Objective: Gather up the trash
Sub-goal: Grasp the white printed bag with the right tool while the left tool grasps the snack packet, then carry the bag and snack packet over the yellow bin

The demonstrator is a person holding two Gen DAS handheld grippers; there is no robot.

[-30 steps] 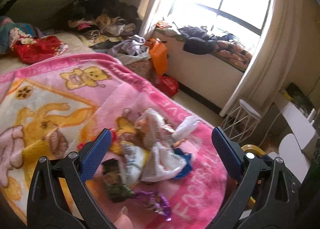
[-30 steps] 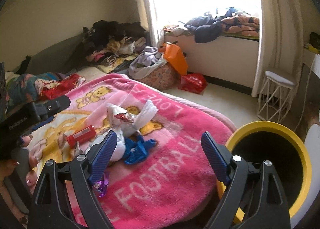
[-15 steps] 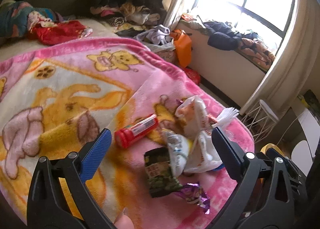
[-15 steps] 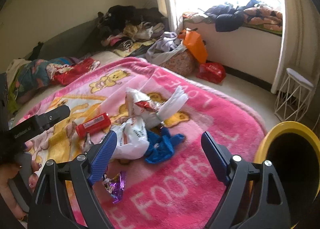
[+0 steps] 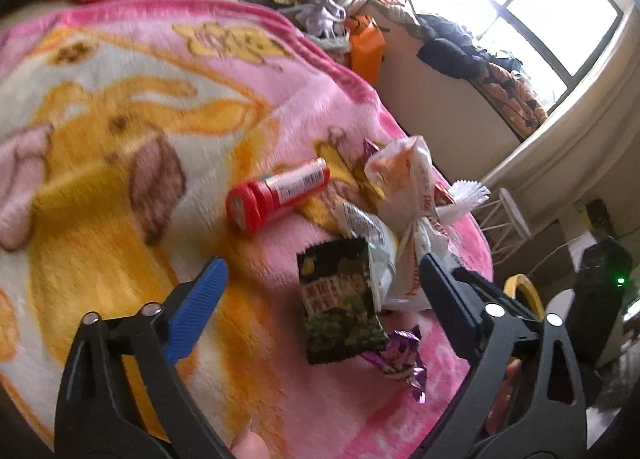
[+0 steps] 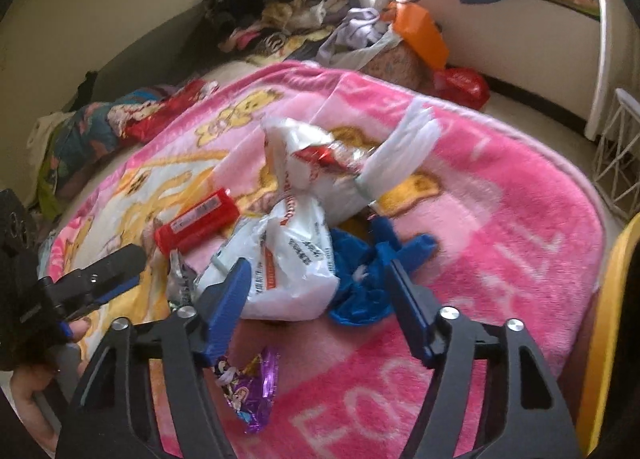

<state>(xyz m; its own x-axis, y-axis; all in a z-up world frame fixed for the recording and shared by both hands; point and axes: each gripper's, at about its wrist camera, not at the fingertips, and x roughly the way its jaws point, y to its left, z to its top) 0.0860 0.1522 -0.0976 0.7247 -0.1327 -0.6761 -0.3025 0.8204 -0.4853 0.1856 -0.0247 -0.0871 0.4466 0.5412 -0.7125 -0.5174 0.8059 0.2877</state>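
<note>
One red bottle (image 5: 276, 195), two foil wrappers (image 6: 252, 391).

Both wrist views look steeply down, close over the bed — sharing the red tube (image 5: 276, 195) (image 6: 198, 221) and litter.

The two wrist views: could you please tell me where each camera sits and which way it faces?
Left wrist: on the left hand-held gripper, angled down at the pink blanket, red tube and dark snack packet; a fingertip shows.
Right wrist: on the right hand-held gripper, angled down at the white plastic bag and blue scrap; a hand shows.
Shared: tube, bag, purple wrapper, yellow bin.
</note>
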